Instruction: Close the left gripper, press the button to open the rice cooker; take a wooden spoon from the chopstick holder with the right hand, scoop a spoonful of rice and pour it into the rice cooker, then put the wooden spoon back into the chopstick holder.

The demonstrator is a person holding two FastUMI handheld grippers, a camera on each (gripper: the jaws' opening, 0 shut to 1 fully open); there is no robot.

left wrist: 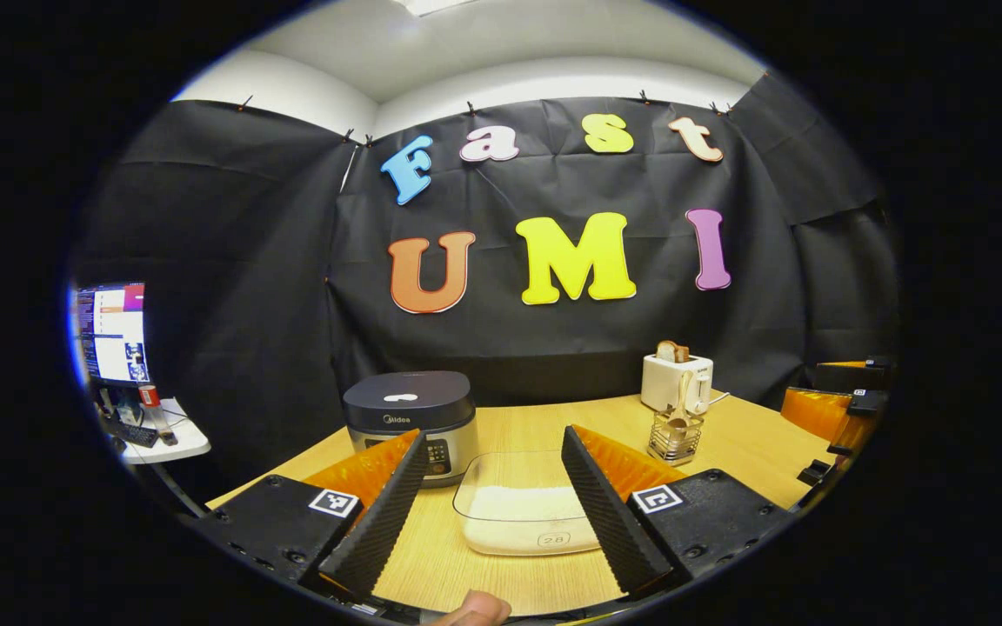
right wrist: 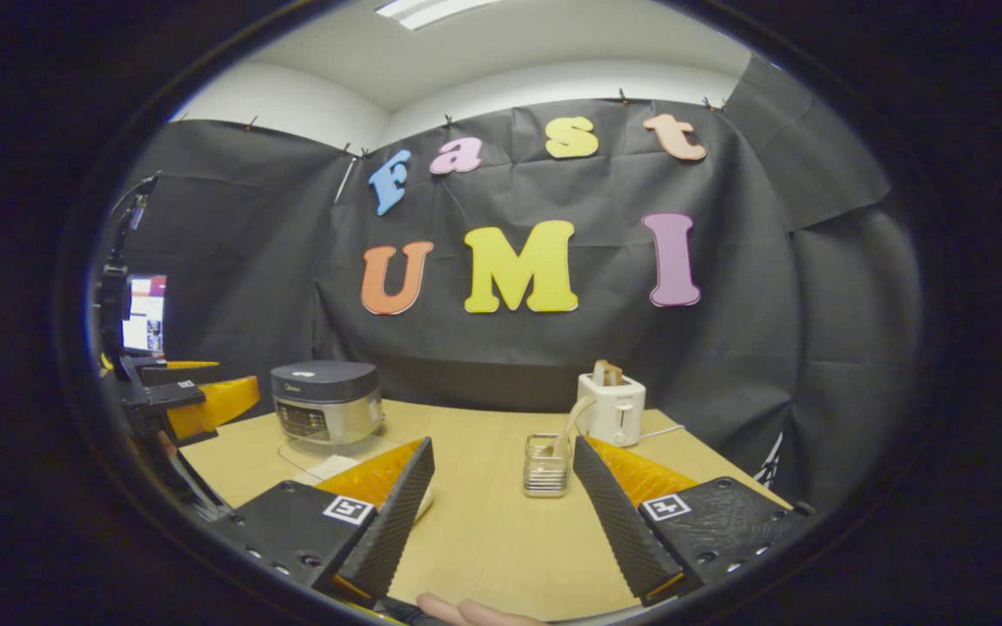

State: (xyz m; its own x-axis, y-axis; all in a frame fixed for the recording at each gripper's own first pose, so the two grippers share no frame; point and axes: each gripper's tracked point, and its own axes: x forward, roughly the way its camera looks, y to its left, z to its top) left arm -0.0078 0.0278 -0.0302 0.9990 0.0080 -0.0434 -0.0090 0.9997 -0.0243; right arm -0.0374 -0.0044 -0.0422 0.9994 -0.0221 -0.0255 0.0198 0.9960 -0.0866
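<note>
Holding both tools above the near edge of the wooden table, I have my left gripper spread wide with nothing between its fingers. Straight ahead of it, framed by those fingers, lies the clear tray of rice; the rice cooker stands just beyond my left finger, lid down. The chopstick holder with the wooden spoon sits ahead and to the right, a white toaster right behind it. My right gripper is likewise released and empty. From it, the holder stands just ahead between the fingers, nearer the right one, the spoon handle leaning toward the toaster; the cooker is farther off to the left.
</note>
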